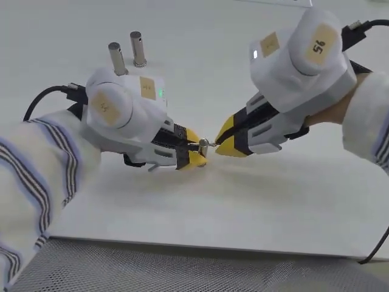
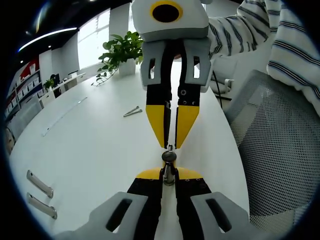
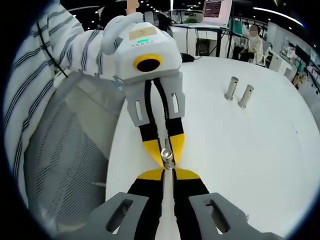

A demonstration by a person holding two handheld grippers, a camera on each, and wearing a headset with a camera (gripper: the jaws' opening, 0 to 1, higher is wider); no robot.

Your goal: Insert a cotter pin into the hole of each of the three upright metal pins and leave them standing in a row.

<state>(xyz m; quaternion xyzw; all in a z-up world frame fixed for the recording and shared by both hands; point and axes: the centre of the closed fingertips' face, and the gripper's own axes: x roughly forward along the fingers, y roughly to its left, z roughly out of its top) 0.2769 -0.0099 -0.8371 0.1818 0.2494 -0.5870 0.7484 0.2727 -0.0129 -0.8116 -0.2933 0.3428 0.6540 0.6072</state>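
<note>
Left gripper (image 1: 197, 152) clamps a metal pin (image 1: 203, 145) tip-to-tip with the clenched right gripper (image 1: 222, 143), whose load is indiscernible; two upright pins (image 1: 116, 59) stand behind the left gripper.

**White housings, yellow tips, striped sleeves**

The left gripper (image 1: 199, 152) and the right gripper (image 1: 220, 141) have the same look. Each has a rounded white housing, grey plastic parts under it, black fingers with small screws, and yellow fingertips (image 2: 156, 122). Tan stickers sit on both housings, and the big sticker (image 1: 320, 44) on the right one carries two dark digits. A small green light (image 1: 160, 93) shines on the left housing. A black cable (image 1: 45, 94) comes out of the back of each gripper. The person wears a whitish top, and its left sleeve (image 1: 36, 176) and right sleeve (image 1: 368, 115) have thin dark stripes.
</note>
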